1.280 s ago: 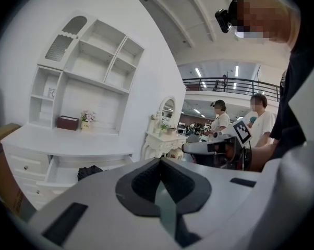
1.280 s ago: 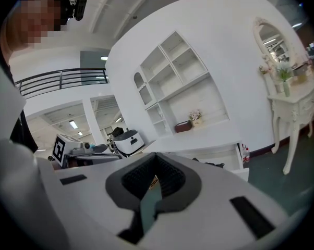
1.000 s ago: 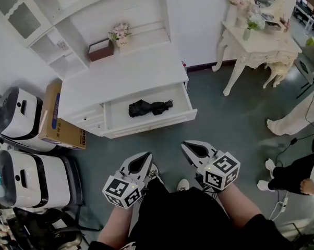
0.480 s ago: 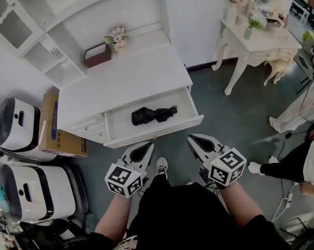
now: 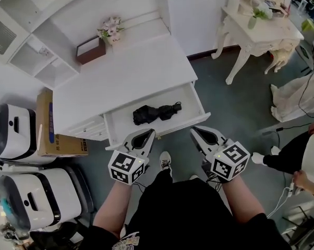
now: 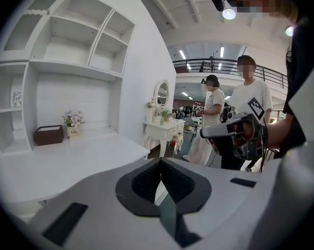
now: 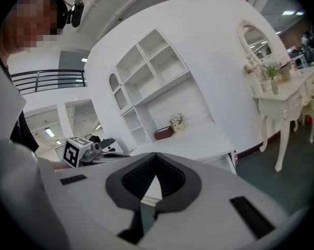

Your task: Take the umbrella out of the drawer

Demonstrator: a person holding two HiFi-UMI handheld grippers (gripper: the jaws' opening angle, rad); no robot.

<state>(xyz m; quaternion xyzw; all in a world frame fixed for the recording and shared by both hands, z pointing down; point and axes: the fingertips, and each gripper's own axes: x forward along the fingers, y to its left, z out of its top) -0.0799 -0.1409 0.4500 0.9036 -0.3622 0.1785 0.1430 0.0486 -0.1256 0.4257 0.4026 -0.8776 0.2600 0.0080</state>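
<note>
A folded black umbrella (image 5: pixel 156 112) lies inside the open white drawer (image 5: pixel 198 120) of the white desk (image 5: pixel 120 79) in the head view. My left gripper (image 5: pixel 148 133) is shut with nothing in it, its tips just short of the drawer's front edge. My right gripper (image 5: pixel 197 132) is also shut and empty, near the drawer's right front corner. Neither touches the umbrella. In the left gripper view the shut jaws point over the desk top (image 6: pixel 58 163); the right gripper view shows its shut jaws aimed at the desk (image 7: pixel 198 139). The umbrella is hidden in both gripper views.
A brown box (image 5: pixel 87 50) and a flower pot (image 5: pixel 110 29) stand at the desk's back. A cardboard box (image 5: pixel 50 124) and white machines (image 5: pixel 13 134) sit at the left. A white dressing table (image 5: pixel 261 33) stands at the right, with people (image 5: pixel 298 155) beside it.
Both grippers and the person have moved toward the desk; the drawer front now lies right at the gripper tips. Both stay shut.
</note>
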